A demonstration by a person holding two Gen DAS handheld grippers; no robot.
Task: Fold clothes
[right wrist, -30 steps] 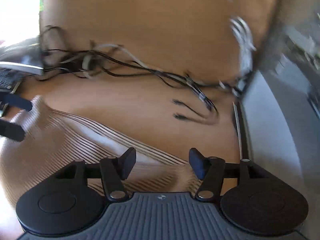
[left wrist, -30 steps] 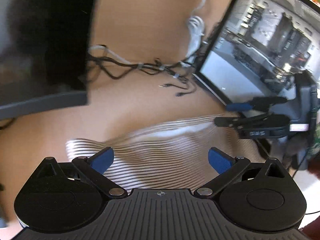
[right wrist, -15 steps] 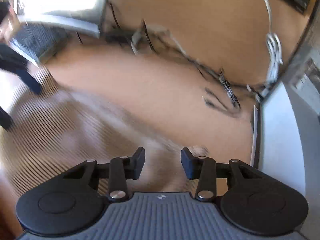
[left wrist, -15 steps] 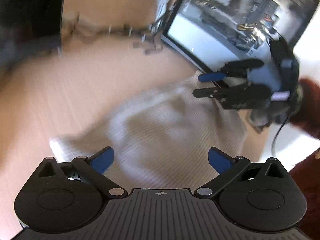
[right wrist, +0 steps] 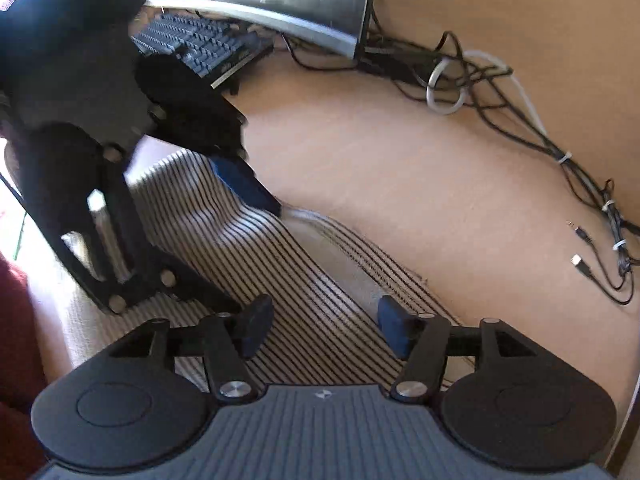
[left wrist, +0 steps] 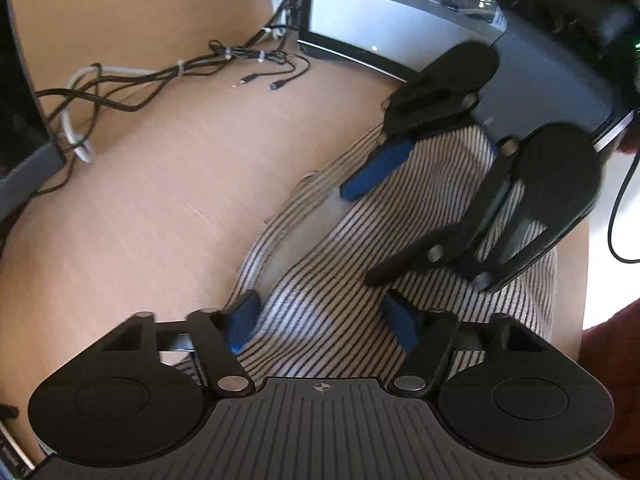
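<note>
Left wrist view first: we've got the striped garment [left wrist: 332, 312] lying on the wooden counter [left wrist: 168, 184], running from the bottom middle up to the right of the frame. Our left tongs [left wrist: 324, 322] sit at the bottom and have just been closing down from wide open, so now they're about half open with the cloth between the blue pads [left wrist: 242, 320]. Can't honestly say the pads are pinching it, it looks more like they straddle a raised fold. The right tongs [left wrist: 368, 236] come in from the upper right, also parted, hovering over or touching the same cloth. A tangle of cables [left wrist: 132, 84] lies in the upper left and a monitor [left wrist: 384, 20] stands at top centre.

Right wrist view: same striped garment [right wrist: 256, 248], here going from the bottom middle up to the left, with a ridge in it. Our right tongs [right wrist: 320, 326] at the bottom have just been opening and stand roughly half open over the cloth, pads either side of the stripes, no clear grip. The left tongs [right wrist: 236, 252] reach in from the upper left, one blue pad resting at the fabric's edge. A keyboard [right wrist: 196, 42] sits upper left, cables [right wrist: 520, 112] on the right.
</note>
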